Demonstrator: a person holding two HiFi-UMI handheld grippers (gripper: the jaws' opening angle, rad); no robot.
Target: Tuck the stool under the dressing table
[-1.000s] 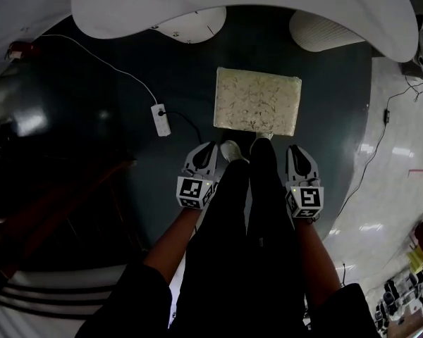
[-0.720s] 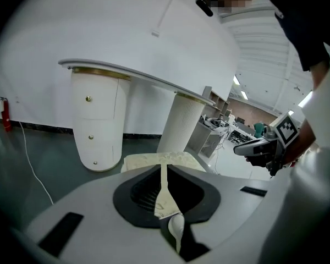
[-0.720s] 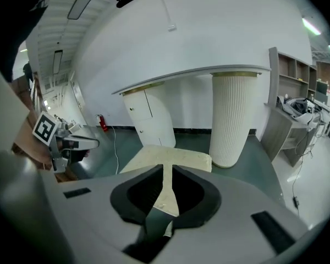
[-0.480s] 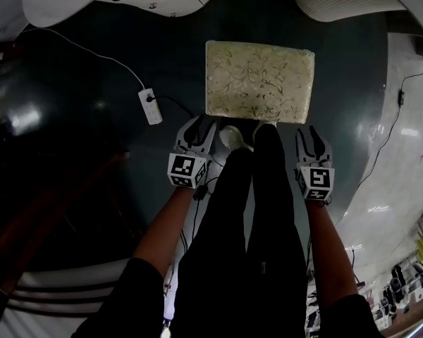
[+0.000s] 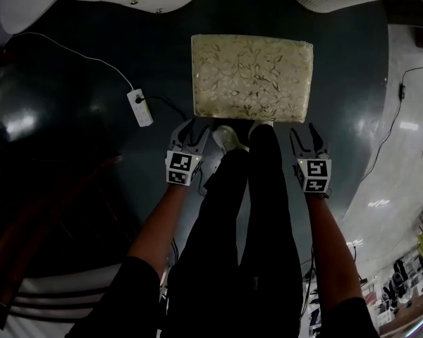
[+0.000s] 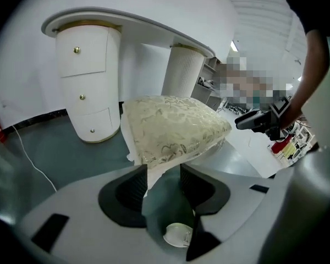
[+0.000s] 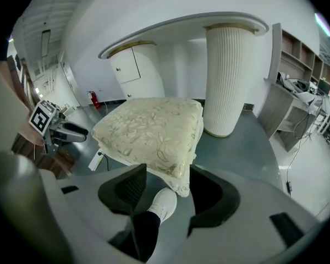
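— Two grippers are shown nearest the viewer; how are their jaws set?

— Both pairs are spread wide and have just been opening. The left gripper [image 5: 192, 129] is held beside the person's left leg and the right gripper [image 5: 304, 134] beside the right leg, each pointed steeply down and forward. Nothing is gripped by either. In each gripper view only the dark floor [image 5: 92, 139] and a pale shoe [image 5: 227, 138] are seen through the gap, with a near corner of the stool framed just beyond the pads, which are pressed on nothing.

— Where is the stool placed?

— The stool [image 5: 252, 77], topped by a cream cushion with a leaf pattern, is stood on the floor just ahead of the shoe tips, its near edge close to both sets of fingertips. It is left out in the open, in front of the dressing table [image 6: 126, 26] and not beneath it.

— What is seen beyond?

— To the left of the stool a white power strip [image 5: 139, 108] is laid on the floor, with a cable [image 5: 70, 51] run away from it. Farther off, the curved white tabletop is carried on a drawer pedestal [image 6: 91, 87] at the left and a ribbed column [image 7: 226, 81] at the right; the open space between them is faced by the stool.
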